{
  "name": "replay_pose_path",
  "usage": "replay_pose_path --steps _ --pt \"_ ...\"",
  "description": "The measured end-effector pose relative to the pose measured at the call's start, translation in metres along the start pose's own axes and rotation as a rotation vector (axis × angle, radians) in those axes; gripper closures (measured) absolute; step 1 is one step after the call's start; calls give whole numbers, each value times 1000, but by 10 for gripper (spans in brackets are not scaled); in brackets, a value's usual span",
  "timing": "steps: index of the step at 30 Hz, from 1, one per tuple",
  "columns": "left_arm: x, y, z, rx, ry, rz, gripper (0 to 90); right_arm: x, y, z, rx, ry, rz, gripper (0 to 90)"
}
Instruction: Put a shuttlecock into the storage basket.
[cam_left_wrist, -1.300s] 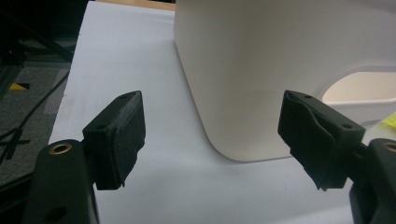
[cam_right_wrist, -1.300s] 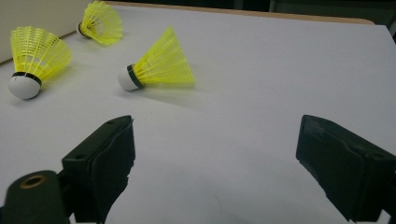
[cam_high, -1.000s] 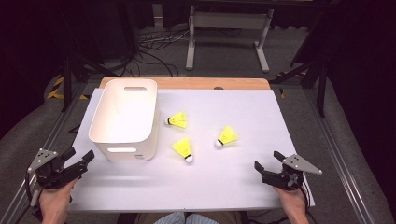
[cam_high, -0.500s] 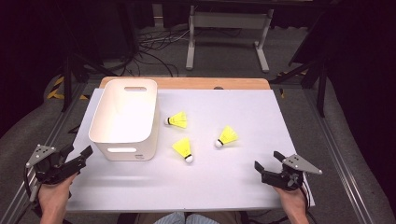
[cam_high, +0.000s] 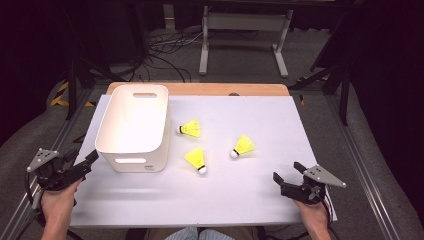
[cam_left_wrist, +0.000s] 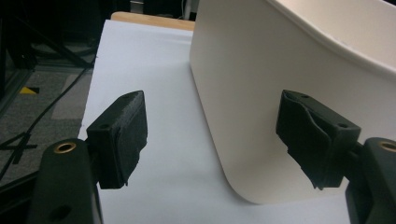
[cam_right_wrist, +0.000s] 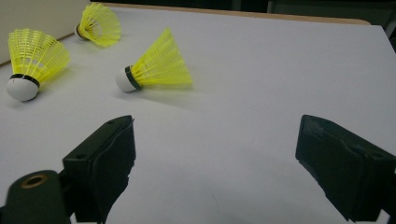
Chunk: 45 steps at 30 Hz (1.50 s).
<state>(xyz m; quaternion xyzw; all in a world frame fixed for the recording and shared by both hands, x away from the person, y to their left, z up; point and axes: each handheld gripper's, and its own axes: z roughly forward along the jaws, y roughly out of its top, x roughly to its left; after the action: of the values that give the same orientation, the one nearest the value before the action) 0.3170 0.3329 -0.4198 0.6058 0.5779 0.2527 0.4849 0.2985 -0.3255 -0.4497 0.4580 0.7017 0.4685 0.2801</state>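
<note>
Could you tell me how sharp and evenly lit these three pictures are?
High view: the white table sheet is bright, the surroundings dark, and the shuttlecocks slightly soft. Left gripper view: the white bin is evenly lit, shaded near its base. Right gripper view: the nearest shuttlecock is crisp and casts a soft shadow.

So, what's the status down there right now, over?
Left gripper and right gripper open, empty. Three yellow shuttlecocks lying loose beside the white bin. Nothing between right gripper and nearest shuttlecock.
</note>
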Motion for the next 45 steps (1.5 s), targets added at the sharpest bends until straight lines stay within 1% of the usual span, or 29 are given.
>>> replay_pose_path --steps 10,14,18,24,33,36,40,45 --pt "-2 12 2 -9 -5 -7 258 0 0 1 6 7 3 123" --pt "-3 17 2 -3 5 14 255 0 0 1 5 9 5 124" --pt "-3 19 2 -2 12 23 252 0 0 0 7 9 3 124" --pt "0 24 -1 -1 22 10 246 0 0 1 9 11 -1 123" --pt "0 31 -2 10 40 -1 245 0 0 1 10 13 0 123" --pt "0 34 -3 18 51 -3 244 0 0 1 11 14 -1 124" --pt "0 38 -4 14 64 0 247 0 0 1 11 16 -3 124" --pt "-1 43 -4 21 78 -16 254 0 0 0 9 15 -3 124"
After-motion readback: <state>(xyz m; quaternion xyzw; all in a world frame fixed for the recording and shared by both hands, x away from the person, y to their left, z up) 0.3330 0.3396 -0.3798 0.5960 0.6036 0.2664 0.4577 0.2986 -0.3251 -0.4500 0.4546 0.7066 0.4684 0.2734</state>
